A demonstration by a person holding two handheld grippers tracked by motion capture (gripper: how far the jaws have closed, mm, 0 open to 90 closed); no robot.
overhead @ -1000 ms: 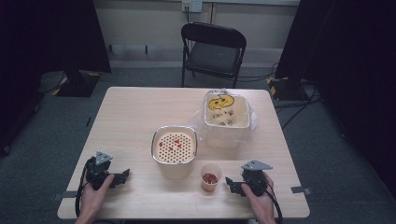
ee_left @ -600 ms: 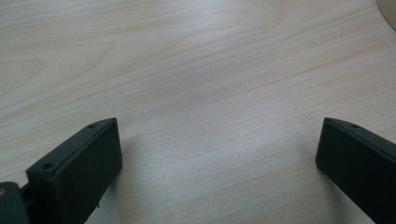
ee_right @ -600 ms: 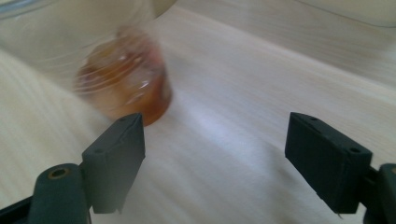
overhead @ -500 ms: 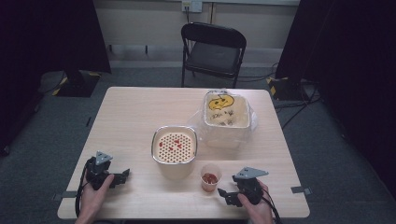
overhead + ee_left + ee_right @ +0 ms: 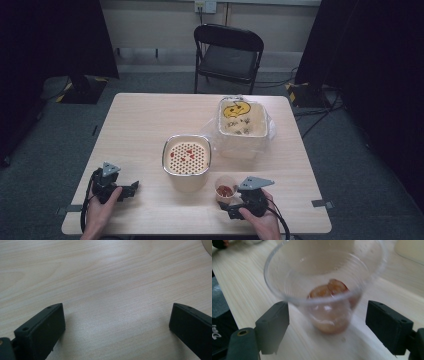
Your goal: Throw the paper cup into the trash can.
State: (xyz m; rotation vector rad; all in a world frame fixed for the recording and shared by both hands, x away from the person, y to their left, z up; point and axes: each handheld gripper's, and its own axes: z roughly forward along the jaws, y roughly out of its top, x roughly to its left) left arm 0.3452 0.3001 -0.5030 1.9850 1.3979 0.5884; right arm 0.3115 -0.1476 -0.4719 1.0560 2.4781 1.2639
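Clear plastic cup (image 5: 324, 287) with a few red pieces in the bottom sits upright on the table (image 5: 150, 125), dead ahead of the right gripper (image 5: 327, 327) — its base is between the two jaws. Jaws are wide apart, one on each side of the cup, neither touching it; nothing held. Cup's axis is vertical, jaws flank it at the lower body, so my read is a straight closing pinch is all the coming move needs, if grabbing the cup is the goal.

In the high view the cup (image 5: 226, 191) is just beyond the right gripper (image 5: 235, 204), toward the left gripper's side. The strainer-topped tub (image 5: 187, 161) stands near, further out and left of the cup; the bag-lined bin (image 5: 242, 125) is beyond that.

Left gripper (image 5: 115, 327) — well apart from the cup, jaws spread wide over bare table, empty. Right hand is clearly nearer.
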